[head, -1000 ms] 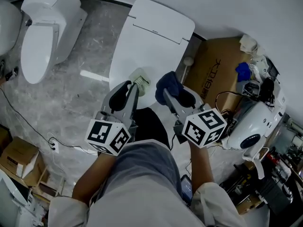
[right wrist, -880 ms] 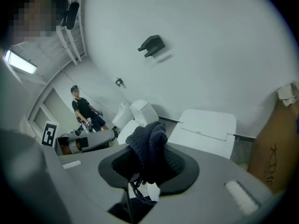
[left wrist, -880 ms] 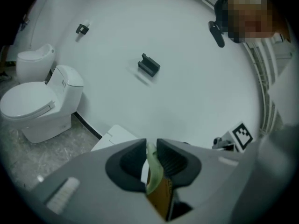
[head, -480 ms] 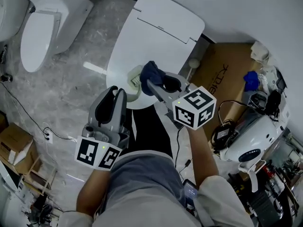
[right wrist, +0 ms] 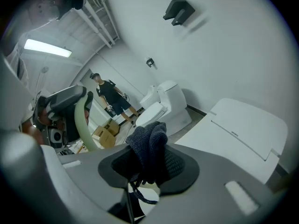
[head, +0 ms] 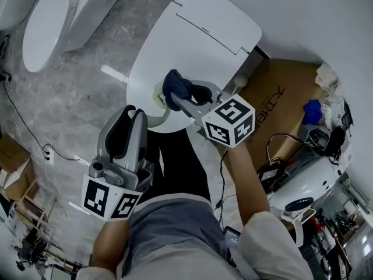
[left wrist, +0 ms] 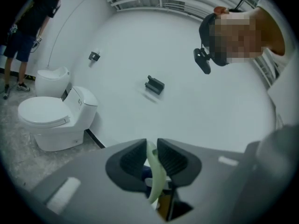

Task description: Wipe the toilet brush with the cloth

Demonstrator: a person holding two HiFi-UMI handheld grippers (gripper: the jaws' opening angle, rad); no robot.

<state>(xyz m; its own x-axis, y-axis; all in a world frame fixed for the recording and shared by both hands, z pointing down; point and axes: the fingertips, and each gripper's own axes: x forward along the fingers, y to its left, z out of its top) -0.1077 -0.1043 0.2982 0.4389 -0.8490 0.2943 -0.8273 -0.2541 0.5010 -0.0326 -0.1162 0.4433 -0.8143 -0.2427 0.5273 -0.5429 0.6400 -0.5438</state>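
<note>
Head view, looking steeply down over a closed toilet lid [head: 192,45]. The left gripper [head: 135,114] has its jaws closed on the pale green toilet brush [head: 157,116], gripping it low on the shaft. The left gripper view confirms this: the curved shaft [left wrist: 153,171] is pinched between the two dark pads. The right gripper [head: 185,92] has its jaws clamped on a bunched dark blue cloth [head: 175,83], which stands up out of the jaws in the right gripper view [right wrist: 149,150].

Key relation: the brush's long axis runs from the left gripper's jaws up and away toward the toilet lid, bending as it goes. Its far end lies just beside the cloth, on the cloth's left. From the right gripper's own camera the shaft [right wrist: 80,125] stands nearly upright to the left of the cloth, with a gap between them. Overhead the two appear to meet, so contact cannot be confirmed.

Judgement: the brush is held steady by the left hand, and the right hand, carrying the cloth, is the one positioned to do the wiping. The coming stroke probably calls for bringing the cloth leftward onto the shaft and drawing it along that curved axis. A pull across the shaft could twist the brush in the left jaws.
</note>
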